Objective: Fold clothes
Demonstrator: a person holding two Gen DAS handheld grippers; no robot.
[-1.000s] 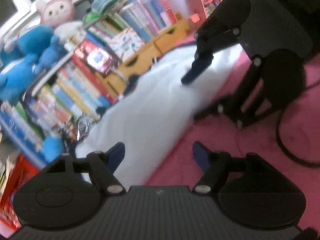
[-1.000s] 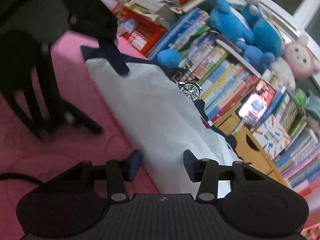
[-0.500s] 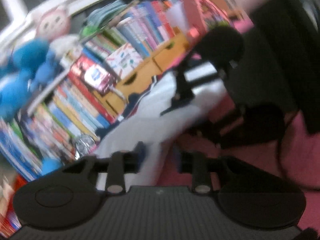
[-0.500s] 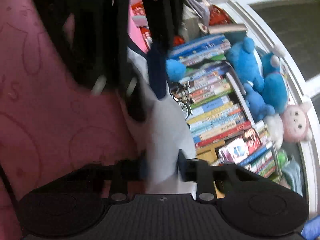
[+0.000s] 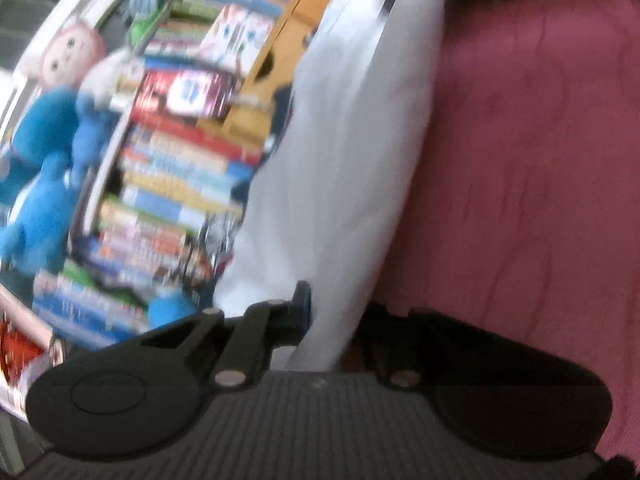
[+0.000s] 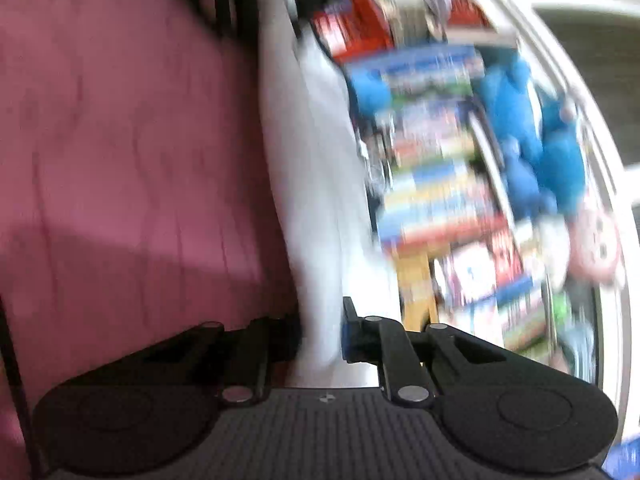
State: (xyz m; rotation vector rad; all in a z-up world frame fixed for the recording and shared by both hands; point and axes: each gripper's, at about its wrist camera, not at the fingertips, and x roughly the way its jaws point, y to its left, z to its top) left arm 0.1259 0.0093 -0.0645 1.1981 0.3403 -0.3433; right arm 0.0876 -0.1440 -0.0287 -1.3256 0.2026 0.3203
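The white garment (image 5: 344, 152) is pinched at both ends, and we hold it stretched between our two tools above the pink bed cover (image 5: 540, 160). Nearest in the left wrist view, the left tool (image 5: 326, 320) is clamped on a bunched edge of the cloth, its pads pressed together with fabric between them. In the right wrist view, the right tool (image 6: 322, 332) has its jaws closing on the opposite edge, and the pads already squeeze the cloth.

We judge that this two-point hold keeps the fabric taut and off the bed, so that one edge can be carried over onto the other for a fold. From each tool the cloth runs away as a long narrow band; its far end reaches the other tool, which shows only as a dark blur.

Beyond the garment stands a bookshelf (image 5: 180, 184) packed with colourful book spines, with blue plush toys (image 5: 44, 168) and a pink plush toy (image 5: 68, 52) beside them. The frames are too blurred for any title or label to be read.
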